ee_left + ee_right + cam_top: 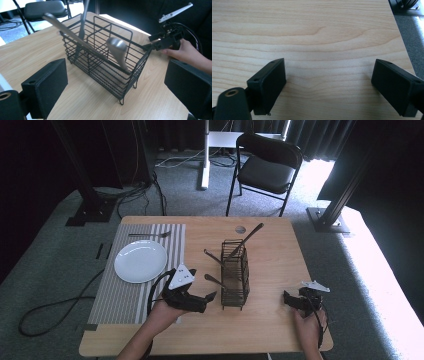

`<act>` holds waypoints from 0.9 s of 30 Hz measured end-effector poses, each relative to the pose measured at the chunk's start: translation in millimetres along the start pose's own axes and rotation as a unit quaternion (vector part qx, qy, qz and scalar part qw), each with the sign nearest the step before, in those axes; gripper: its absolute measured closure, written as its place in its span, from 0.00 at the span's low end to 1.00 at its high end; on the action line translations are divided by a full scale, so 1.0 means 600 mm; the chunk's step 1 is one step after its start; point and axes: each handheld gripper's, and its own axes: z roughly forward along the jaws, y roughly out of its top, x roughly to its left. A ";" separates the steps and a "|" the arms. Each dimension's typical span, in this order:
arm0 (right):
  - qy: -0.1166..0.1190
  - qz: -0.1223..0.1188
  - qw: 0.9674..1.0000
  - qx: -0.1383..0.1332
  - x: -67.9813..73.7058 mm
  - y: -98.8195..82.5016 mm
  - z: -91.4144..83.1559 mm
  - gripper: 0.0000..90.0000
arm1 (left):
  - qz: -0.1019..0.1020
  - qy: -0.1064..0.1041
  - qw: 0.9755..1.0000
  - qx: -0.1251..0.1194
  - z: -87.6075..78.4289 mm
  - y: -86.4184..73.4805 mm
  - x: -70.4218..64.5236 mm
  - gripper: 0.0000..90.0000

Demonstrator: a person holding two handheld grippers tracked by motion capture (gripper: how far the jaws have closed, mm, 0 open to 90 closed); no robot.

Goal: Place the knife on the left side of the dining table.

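1. My left gripper hovers just beside the near end of the wire caddy, jaws spread wide and holding nothing; the left gripper view looks along them into the caddy.
2. The caddy, my landmark, stands upright on the table, right of the striped placemat and the white plate.
3. Three pieces of cutlery lean in the caddy. The nearest handle tilts toward my left gripper; a second handle slants out over the caddy's left side; a third rises from its far end.
4. A fork lies on the placemat, beyond the plate and well left of the caddy.
5. My right gripper rests low over bare table to the right of the caddy, well apart from it, jaws wide and empty.
6. Risk, as I judge it: the caddy is light and stands on thin feet, so a jaw catching its wire rim on approach could tip or slide it.
7. Risk: the nearest handle is smooth and rounded; a grip near its end could let it pivot or slip, and a slanted pull could snag it on the wires.
8. Pose: my left forearm enters from below, hand angled right toward the caddy; my right hand points left, toward the caddy's near end.
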 end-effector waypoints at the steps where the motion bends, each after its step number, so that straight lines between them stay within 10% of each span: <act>1: 0.000 0.000 1.000 0.000 0.000 0.000 0.000 0.13 | 0.001 -0.002 1.000 0.000 0.002 0.002 -0.002 0.06; 6: 0.000 0.000 1.000 0.000 0.000 0.000 0.000 0.13 | -0.007 0.001 1.000 -0.005 0.010 0.009 -0.009 0.09; 22: -0.002 0.002 1.000 -0.001 0.000 0.000 -0.001 0.14 | -0.042 -0.007 0.999 -0.022 0.020 0.004 -0.002 0.80; 27: -0.002 0.002 1.000 -0.001 0.000 0.000 -0.001 0.15 | -0.040 -0.010 0.999 -0.021 0.021 0.007 -0.001 0.83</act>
